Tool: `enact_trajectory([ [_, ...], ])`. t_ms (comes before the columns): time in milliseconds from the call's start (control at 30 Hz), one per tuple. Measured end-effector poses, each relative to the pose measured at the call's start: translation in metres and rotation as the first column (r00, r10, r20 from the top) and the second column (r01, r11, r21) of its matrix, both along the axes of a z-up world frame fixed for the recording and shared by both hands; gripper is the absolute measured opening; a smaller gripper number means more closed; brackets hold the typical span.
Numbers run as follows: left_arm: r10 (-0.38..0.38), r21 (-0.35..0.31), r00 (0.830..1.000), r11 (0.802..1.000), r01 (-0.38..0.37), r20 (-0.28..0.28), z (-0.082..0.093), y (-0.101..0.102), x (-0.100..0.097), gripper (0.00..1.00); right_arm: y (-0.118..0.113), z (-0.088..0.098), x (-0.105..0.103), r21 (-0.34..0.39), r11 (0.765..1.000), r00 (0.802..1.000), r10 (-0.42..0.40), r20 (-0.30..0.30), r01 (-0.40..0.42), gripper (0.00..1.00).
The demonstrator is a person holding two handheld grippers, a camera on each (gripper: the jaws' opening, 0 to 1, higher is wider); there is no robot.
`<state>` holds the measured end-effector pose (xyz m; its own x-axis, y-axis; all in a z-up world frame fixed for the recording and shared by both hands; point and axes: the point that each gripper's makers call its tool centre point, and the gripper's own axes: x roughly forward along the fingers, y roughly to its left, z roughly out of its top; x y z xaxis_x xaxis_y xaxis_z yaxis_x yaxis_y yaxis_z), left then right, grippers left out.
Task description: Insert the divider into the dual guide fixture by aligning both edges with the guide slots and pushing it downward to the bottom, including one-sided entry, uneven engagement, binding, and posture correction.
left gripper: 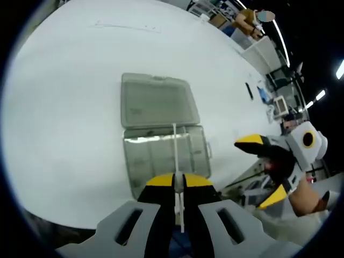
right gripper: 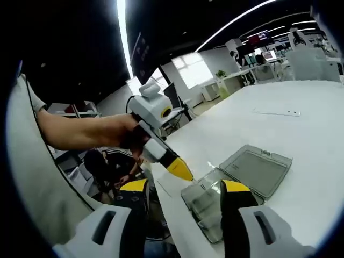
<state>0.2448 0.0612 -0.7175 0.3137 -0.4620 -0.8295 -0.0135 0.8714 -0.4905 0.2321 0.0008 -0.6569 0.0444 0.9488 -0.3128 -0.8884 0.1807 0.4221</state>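
A clear plastic box [left gripper: 164,156] lies open on the white table [left gripper: 64,107], its lid [left gripper: 157,100] folded flat on the far side of the tray. In the left gripper view, the left gripper [left gripper: 178,181] has its yellow-tipped jaws pressed together on a thin white divider [left gripper: 176,161], which stands on edge and runs from between the jaws out over the tray, roughly along its middle; whether its edges sit in any slot I cannot tell. The right gripper [left gripper: 266,171] comes in from the right of that view, off the table's edge, jaws spread wide and holding nothing, with a hand [left gripper: 305,194] behind it. In the right gripper view, the right gripper [right gripper: 185,189] shows its two jaws well apart, framing the box [right gripper: 236,183] on the table [right gripper: 301,134]. The left gripper [right gripper: 180,171] reaches in from the left, held by a bare forearm [right gripper: 86,131], its yellow tip down at the near end of the tray. A person [right gripper: 110,164] sits low behind the table edge. Desks and screens stand far off under ceiling strip lights [right gripper: 122,32].
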Motion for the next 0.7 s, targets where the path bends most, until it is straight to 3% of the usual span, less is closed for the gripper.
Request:
enact_trajectory([
  [200,0.015,0.024,1.000,1.000,-0.014,-0.018,-0.007,0.000,0.002,0.01,-0.002,-0.006,-0.004,-0.048,0.997,0.996,0.060,0.063,-0.057,0.54],
  [700,0.050,0.035,0.998,0.998,-0.049,-0.040,-0.017,0.002,0.008,0.01,-0.006,-0.009,-0.008,-0.070,0.993,0.989,0.098,0.107,-0.091,0.56],
])
